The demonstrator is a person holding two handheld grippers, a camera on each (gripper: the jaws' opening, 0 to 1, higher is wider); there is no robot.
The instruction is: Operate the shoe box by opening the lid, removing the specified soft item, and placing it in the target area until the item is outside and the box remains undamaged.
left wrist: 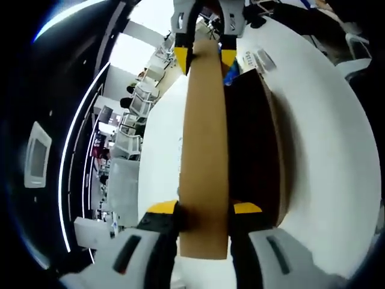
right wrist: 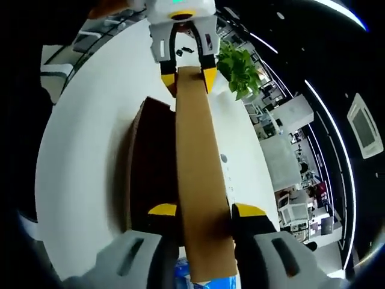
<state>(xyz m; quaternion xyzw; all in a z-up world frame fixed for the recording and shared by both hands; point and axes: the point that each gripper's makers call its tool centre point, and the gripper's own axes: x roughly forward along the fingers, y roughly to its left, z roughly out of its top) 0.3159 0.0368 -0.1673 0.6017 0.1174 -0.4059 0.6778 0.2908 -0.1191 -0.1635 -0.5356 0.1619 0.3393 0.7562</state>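
Shoe box [left wrist: 255, 144]: dark interior, standing open on the white worktop [left wrist: 325, 138]. Lid [left wrist: 204, 156]: brown cardboard, raised on edge above the box, spanning between both grippers. Left gripper [left wrist: 204, 211]: clamped on one end of the lid. Right gripper [right wrist: 204, 212]: clamped on the opposite end. Potted plant [right wrist: 239, 67]: green, near the worktop's far edge.

The box [left wrist: 252, 150] sits on the table [left wrist: 325, 120] with its lid [left wrist: 204, 150] raised on edge above it. The 2 grippers face each other at opposite ends of the lid: the left gripper [left wrist: 204, 211] at one end, the right gripper [right wrist: 204, 211] at the other. A plant [right wrist: 239, 66] stands on the table beyond the box.
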